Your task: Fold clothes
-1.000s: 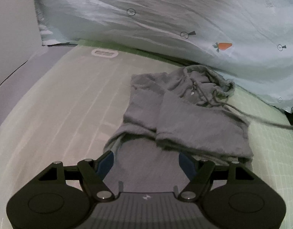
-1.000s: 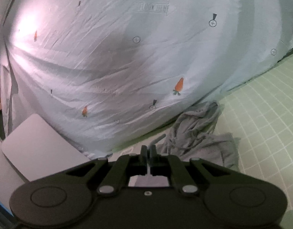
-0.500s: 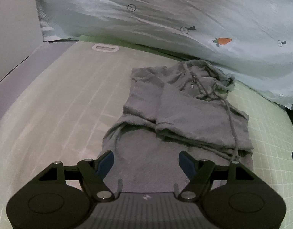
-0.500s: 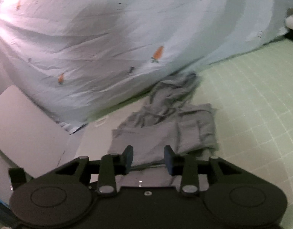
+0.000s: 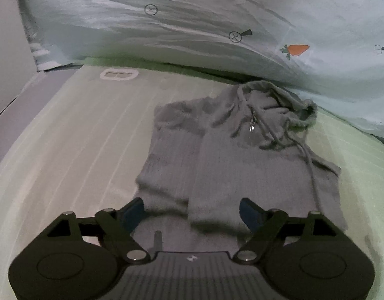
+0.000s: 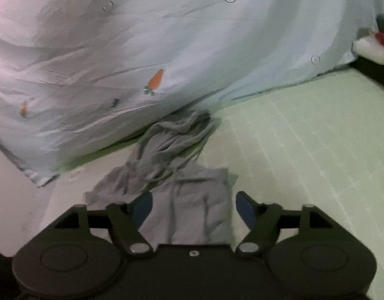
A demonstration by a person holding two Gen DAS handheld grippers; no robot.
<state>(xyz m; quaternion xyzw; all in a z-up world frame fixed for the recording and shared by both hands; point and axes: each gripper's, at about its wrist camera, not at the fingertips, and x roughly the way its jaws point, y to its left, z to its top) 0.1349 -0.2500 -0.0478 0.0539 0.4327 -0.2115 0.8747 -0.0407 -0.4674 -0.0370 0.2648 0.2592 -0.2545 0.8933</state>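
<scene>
You are holding both tools over the grey hoodie (image 5: pixel 242 160), which is lying partly folded on the green checked sheet (image 5: pixel 66 150), its hood touching the carrot-print quilt (image 5: pixel 192 25). Your left gripper (image 5: pixel 192 211) is standing wide open and gripping nothing; only its view is showing the zipper pull (image 5: pixel 252 125), the drawstring (image 5: pixel 309 160) and a white label (image 5: pixel 119 74) beyond the hoodie. Your right gripper (image 6: pixel 194 207) is also wide open and empty; only its view is showing something red and white (image 6: pixel 374 45) far beyond the hoodie. One second ago the right fingers were closed; now they are spreading.
</scene>
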